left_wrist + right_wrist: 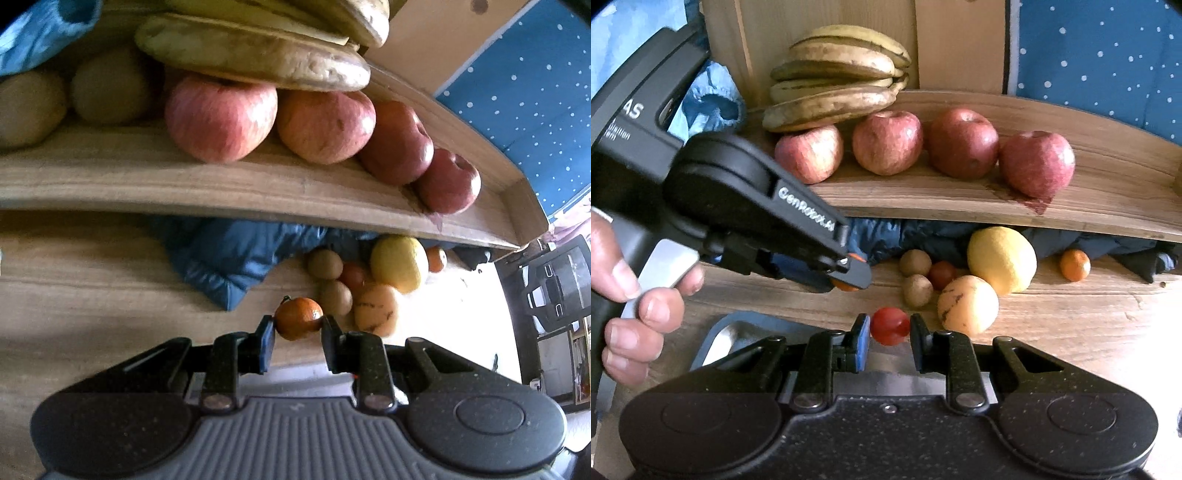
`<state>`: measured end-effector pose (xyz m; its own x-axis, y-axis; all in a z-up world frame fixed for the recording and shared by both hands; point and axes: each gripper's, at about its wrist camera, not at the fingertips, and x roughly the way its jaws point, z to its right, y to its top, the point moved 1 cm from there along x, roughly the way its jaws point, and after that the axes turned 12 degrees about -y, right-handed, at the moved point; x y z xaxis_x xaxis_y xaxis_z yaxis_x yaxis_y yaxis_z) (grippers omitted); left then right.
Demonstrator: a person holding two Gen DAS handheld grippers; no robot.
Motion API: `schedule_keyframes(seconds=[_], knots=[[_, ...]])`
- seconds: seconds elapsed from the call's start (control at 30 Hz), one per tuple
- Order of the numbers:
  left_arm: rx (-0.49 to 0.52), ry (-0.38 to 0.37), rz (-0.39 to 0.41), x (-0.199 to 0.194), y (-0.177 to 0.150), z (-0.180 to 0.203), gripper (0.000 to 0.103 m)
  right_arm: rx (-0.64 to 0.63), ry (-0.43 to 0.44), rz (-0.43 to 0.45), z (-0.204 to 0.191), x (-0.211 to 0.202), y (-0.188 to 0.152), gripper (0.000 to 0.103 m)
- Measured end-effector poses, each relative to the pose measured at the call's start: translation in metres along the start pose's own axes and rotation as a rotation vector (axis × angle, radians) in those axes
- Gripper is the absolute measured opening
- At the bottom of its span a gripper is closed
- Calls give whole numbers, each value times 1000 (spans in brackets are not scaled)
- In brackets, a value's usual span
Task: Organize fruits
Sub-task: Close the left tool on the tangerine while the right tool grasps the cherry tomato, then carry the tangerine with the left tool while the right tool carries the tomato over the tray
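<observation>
At lower centre of each wrist view, the left gripper (298,326) clamped a small round orange mandarin (298,323) and the right gripper (889,329) a small glossy red tomato (890,325). Both appeared light; the tomato soft, needing gentle mid-body pressure.

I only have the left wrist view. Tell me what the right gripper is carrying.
Observer: The right gripper is shut on a small round red tomato.
Operator: Report what lies under it.
Observer: A grey metal tray sits on the wooden table just left of it.
Operator: Say how the bananas sit.
Observer: The bunch of spotted yellow bananas rests on the leftmost red apple on the wooden shelf.
</observation>
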<state>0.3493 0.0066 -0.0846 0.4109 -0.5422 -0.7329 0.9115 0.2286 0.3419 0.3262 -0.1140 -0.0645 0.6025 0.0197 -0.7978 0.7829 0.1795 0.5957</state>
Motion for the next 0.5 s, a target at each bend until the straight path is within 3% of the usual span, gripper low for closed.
schedule_keyframes(seconds=[0.5], knots=[[-39, 63, 1, -28, -52, 5, 30, -26, 46, 21, 20, -33, -25, 25]])
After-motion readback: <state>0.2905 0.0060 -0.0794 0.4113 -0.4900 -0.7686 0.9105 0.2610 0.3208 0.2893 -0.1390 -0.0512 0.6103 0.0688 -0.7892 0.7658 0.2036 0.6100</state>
